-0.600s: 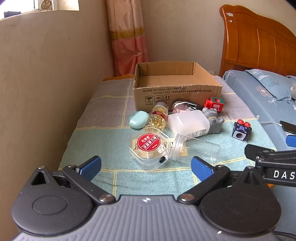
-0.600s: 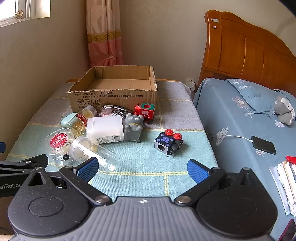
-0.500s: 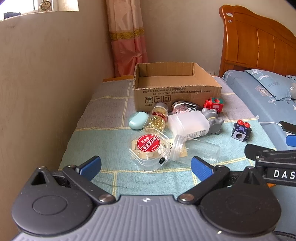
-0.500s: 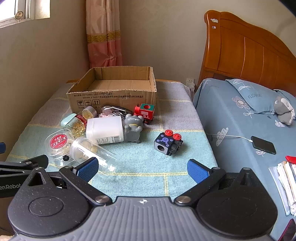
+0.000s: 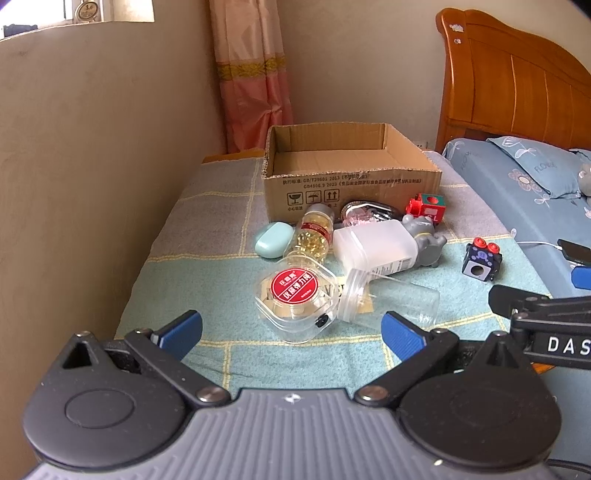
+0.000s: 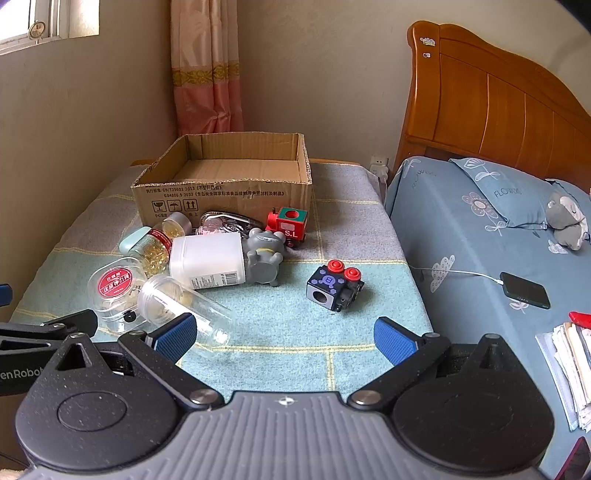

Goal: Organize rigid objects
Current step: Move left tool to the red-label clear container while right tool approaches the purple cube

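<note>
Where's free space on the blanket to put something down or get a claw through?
Free: the box interior; the blanket right of the train; the strip between the cube and right claw; the left side by the wall. Crowded: the jar pile before the box.

Beige walls (image 6: 332,74) meet at a pink curtain (image 6: 207,66), with a daylit window (image 6: 48,18) left and a wooden headboard (image 6: 498,110) over the blue bed (image 6: 461,229).
</note>
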Tool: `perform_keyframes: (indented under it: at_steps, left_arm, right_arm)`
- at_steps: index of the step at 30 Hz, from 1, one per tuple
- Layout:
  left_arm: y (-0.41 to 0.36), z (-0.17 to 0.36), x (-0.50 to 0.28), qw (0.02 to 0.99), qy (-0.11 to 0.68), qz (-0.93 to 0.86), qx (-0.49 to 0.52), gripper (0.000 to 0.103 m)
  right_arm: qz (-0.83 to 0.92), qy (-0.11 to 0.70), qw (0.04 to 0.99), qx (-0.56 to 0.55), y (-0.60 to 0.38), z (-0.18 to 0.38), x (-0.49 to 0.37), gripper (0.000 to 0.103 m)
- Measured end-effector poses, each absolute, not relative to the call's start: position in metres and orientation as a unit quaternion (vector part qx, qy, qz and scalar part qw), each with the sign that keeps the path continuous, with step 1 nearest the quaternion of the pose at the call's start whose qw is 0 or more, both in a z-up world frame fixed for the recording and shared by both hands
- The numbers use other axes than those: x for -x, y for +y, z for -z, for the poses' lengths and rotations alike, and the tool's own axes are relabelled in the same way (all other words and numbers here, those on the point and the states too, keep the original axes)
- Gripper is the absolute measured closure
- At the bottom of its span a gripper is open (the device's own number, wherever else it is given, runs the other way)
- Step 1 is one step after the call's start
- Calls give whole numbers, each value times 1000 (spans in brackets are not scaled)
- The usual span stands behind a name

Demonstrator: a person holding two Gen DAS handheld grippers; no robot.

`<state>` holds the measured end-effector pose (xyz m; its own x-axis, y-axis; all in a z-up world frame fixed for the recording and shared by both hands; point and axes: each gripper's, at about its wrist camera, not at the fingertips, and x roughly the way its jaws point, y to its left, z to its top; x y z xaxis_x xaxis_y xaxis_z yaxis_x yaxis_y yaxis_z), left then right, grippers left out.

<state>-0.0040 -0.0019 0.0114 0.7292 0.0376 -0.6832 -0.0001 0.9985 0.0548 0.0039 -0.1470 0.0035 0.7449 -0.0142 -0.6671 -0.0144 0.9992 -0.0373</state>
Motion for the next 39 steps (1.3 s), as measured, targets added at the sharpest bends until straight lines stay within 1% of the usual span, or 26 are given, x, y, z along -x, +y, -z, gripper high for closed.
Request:
perform_keyframes:
  at_steps: [19, 28, 34, 39]
  left_arm:
    - [0, -3, -11, 931, 362, 31, -28, 1]
    - [10, 9, -32, 924, 371, 59, -69, 1]
    - [19, 34, -51, 908, 402, 79, -87, 1]
    - [24, 56, -63, 896, 428, 88, -82, 1]
  right_arm:
    - [-20, 336, 941, 26, -149, -2, -14, 0]
    - [-29, 330, 943, 32, -160, 2, -28, 0]
    - [-38, 340, 939, 35, -178, 18, -41, 0]
    - [-39, 371, 927, 42, -195, 49, -55, 0]
